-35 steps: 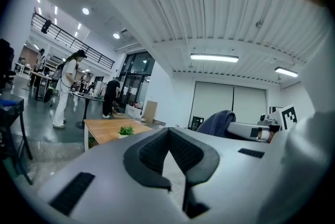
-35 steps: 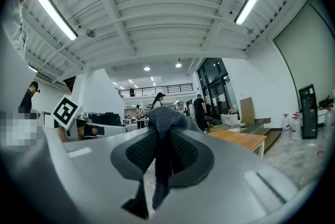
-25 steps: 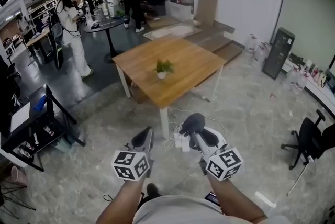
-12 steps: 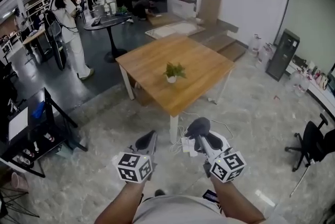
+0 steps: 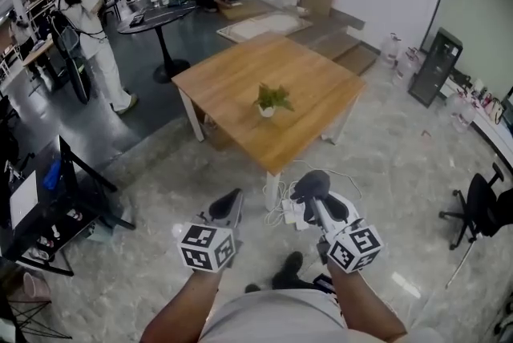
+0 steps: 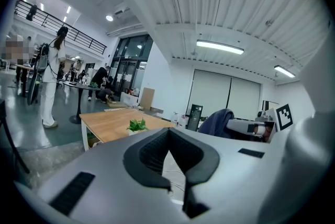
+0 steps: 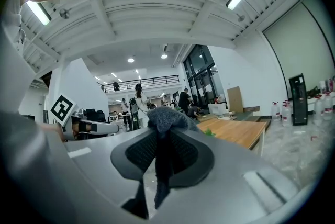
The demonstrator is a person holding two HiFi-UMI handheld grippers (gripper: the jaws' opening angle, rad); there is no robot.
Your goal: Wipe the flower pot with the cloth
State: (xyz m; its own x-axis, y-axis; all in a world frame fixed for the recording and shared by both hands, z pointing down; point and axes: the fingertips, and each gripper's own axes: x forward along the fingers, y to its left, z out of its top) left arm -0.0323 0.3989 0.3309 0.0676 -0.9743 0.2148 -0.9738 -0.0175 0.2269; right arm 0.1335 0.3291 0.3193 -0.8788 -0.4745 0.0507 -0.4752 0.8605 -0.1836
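A small white flower pot with a green plant [image 5: 268,103] stands near the middle of a wooden table [image 5: 232,81], some way ahead of both grippers. In the left gripper view the plant [image 6: 137,125] shows over the jaws. My left gripper [image 5: 230,205] is held low in front of the table, its jaws together with nothing in them [image 6: 168,133]. My right gripper [image 5: 314,191] is shut on a dark grey cloth [image 5: 311,183], which bunches above the jaws and hangs down between them [image 7: 163,117]. Neither gripper is near the pot.
A power strip with cables [image 5: 282,213] lies on the floor by the table's near leg. A black rack [image 5: 48,197] stands at left and a black office chair [image 5: 477,209] at right. People stand around a round black table [image 5: 156,15] at the back.
The view has moved forward, so the table and pot are nearer and lower in the picture. Both grippers keep their pose, the right one still holding the cloth.
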